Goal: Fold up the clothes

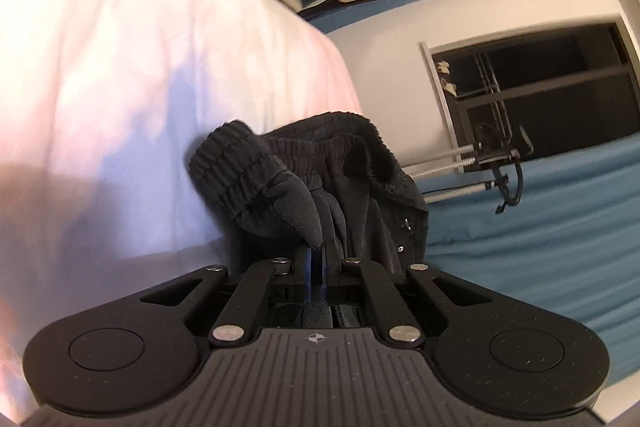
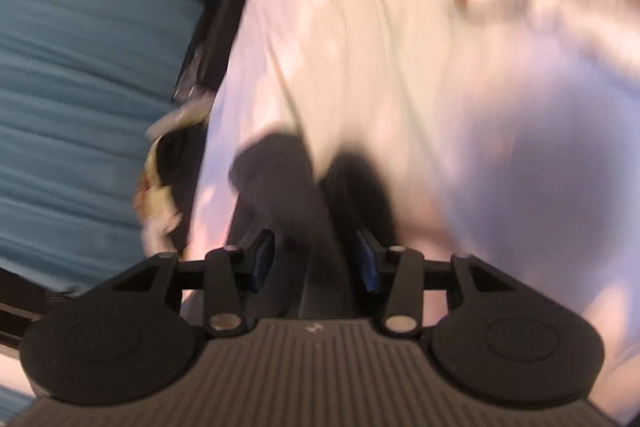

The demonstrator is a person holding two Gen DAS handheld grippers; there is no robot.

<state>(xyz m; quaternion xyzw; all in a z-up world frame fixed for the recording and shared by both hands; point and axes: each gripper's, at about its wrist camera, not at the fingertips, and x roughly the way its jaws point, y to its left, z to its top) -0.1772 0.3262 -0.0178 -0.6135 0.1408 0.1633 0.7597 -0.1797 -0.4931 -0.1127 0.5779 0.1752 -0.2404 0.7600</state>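
The black trousers (image 1: 320, 171) lie bunched on the white bed sheet (image 1: 120, 67), the ribbed elastic waistband gaping at the far end. The left tool (image 1: 319, 251) is pinched tight on a fold of their dark cloth. The right tool (image 2: 316, 259) stands partly open with dark fabric between its blue pads (image 2: 370, 267); blur hides whether they press it. The cloth looks soft, light and limp, so it will sag. The firmer waistband seems the best hold.

black ribbed garment (image 1: 304, 167), white sheet (image 1: 120, 67), blue curtain (image 2: 80, 87).
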